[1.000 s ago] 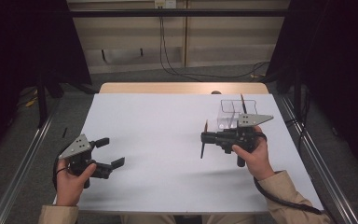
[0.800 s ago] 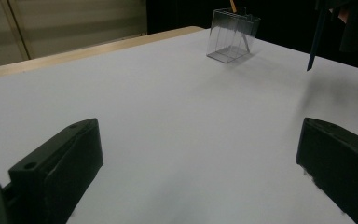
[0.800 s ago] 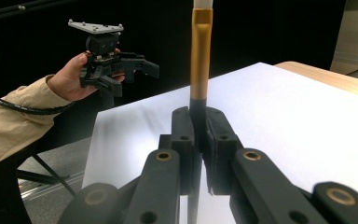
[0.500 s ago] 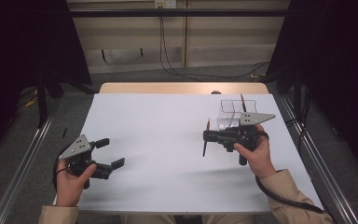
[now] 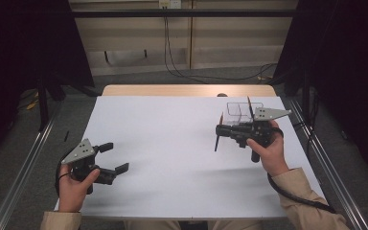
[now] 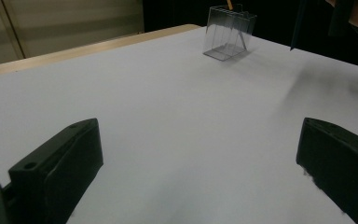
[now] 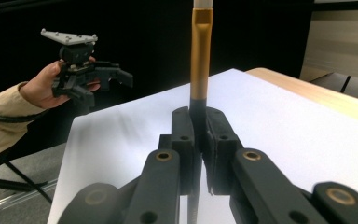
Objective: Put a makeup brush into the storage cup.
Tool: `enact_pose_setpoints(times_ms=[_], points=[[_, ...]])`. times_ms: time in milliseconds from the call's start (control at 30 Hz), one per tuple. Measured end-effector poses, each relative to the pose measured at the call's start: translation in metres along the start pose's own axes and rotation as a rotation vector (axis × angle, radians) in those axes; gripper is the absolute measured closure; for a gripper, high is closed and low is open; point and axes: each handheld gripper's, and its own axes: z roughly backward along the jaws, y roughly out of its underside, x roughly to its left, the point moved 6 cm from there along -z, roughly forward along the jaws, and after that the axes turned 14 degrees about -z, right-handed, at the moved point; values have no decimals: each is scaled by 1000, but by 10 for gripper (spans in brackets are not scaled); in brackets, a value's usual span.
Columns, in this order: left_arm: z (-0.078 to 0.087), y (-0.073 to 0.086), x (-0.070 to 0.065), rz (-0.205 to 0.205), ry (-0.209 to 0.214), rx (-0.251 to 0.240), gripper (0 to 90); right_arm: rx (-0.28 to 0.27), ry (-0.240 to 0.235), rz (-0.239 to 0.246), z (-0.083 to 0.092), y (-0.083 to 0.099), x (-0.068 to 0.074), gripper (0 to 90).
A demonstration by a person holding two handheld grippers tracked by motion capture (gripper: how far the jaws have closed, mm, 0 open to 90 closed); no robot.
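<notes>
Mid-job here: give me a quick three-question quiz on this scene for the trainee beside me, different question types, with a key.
1. True or false: the right gripper is shut on the slim black-and-gold brush.
2. Multiple choice: the clear plastic divided box stands on the white table at A) its near left corner, B) its far right part, C) its centre.
3. Fill in: the left gripper has its jaws ____, with nothing between them.

Key: 1 true; 2 B; 3 open.

Bright tabletop, dark surroundings, soft shadows
</notes>
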Motion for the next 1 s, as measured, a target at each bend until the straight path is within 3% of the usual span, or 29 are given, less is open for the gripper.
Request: enact_pose_setpoints(times_ms=[1000], points=[[-1,0,-1,-5,3,-3,3,-63,132,-1,15,-36,-37,834]])
